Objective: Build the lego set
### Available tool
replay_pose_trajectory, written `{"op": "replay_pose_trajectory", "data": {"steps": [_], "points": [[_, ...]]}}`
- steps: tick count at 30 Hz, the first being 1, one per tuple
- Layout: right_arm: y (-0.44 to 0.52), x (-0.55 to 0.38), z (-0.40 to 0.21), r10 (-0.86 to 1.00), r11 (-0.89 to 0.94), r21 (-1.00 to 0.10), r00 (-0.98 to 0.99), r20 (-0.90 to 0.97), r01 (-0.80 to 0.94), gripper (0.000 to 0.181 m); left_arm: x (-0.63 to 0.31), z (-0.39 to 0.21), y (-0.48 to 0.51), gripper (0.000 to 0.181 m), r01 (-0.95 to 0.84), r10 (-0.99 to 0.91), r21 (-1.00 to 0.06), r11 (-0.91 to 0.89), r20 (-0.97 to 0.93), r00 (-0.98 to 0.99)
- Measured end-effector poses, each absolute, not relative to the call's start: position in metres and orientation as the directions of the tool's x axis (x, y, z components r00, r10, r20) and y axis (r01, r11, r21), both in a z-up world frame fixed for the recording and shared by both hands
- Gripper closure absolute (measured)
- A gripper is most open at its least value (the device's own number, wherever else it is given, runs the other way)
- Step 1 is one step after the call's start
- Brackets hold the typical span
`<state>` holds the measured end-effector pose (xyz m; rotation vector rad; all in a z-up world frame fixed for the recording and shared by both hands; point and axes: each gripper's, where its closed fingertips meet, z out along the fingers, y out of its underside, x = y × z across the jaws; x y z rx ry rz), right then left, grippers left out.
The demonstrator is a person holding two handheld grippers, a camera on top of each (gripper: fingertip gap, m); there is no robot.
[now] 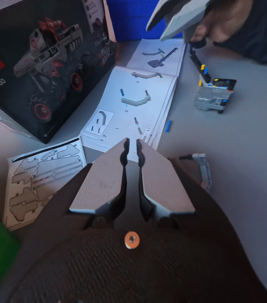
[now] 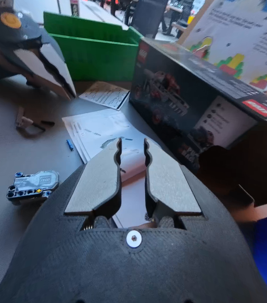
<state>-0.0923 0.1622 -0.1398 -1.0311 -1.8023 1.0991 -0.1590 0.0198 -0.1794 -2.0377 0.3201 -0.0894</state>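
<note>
Showing only in the right wrist view, green bin; both tongs gape empty.

Grey tabletop under dim bluish light. Green bin at far edge, blue bin behind. Printed white board upright at right. Beyond: bright, blurred hall with dark furniture and standing figures.

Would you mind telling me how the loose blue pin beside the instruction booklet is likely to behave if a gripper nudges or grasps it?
The blue pin looks like a small round peg lying on its side on the smooth grey table, so a nudge would probably roll it. It seems light and rigid, likely hard plastic. Being thin, it could slip or pop out from between the fingers unless gripped squarely.
</note>
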Motion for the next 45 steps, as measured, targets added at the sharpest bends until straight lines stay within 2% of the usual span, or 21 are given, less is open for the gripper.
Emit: {"op": "replay_pose_trajectory", "data": {"steps": [5, 22, 37, 41, 45], "points": [[0.150, -0.094, -0.152, 0.880, 0.372, -0.894, -0.401, 0.254, 0.251, 0.159, -0.169, -0.166, 0.016, 0.177, -0.207, -0.223, -0.892, -0.402, -0.124, 0.967], [0.143, -0.082, -0.106, 0.886, 0.356, -0.931, -0.342, 0.312, 0.074, 0.162, -0.167, -0.170, 0.015, 0.180, -0.234, -0.231, -0.880, -0.412, -0.147, 0.962], [0.131, -0.079, -0.103, 0.870, 0.399, -0.915, -0.338, 0.360, 0.052, 0.163, -0.160, -0.174, 0.016, 0.181, -0.253, -0.253, -0.875, -0.414, -0.156, 0.955], [0.129, -0.080, -0.107, 0.865, 0.404, -0.913, -0.349, 0.361, 0.057, 0.162, -0.141, -0.173, 0.005, 0.181, -0.231, -0.371, -0.878, -0.419, -0.066, 0.926], [0.124, -0.082, -0.112, 0.858, 0.414, -0.907, -0.363, 0.362, 0.073, 0.163, -0.114, -0.168, -0.018, 0.168, -0.264, -0.543, -0.871, -0.413, 0.003, 0.840]]}}
